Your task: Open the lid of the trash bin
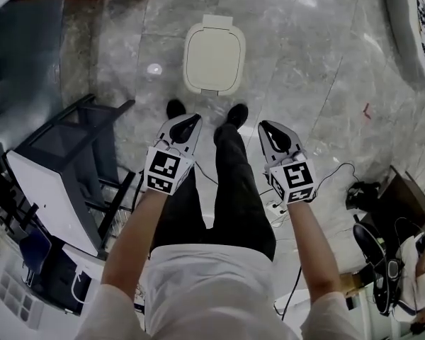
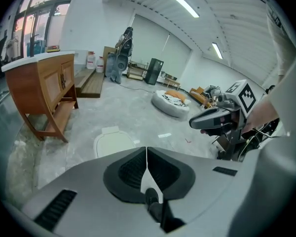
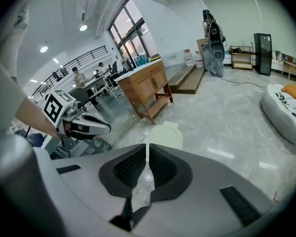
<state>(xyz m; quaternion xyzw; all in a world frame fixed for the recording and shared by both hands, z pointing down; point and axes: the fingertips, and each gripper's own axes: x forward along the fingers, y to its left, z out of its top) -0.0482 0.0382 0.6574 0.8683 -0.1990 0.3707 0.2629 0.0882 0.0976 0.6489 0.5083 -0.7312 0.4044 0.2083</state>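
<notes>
Trash bin (image 1: pixel 210 88) stands on the marble floor (image 1: pixel 304 62), near the middle of the head view's upper edge and just beyond the person's shoes (image 1: pixel 237 113). Its cream lid (image 1: pixel 213 55) lies flat and closed. Left gripper (image 1: pixel 193 119) and right gripper (image 1: pixel 265 126) are held side by side, short of the bin and clear of it. Both pairs of jaws stand pressed together, with nothing between them.

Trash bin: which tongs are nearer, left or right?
Left. Left tongs hang just short of the trash bin, slightly left; right tongs sit farther off to its right.
</notes>
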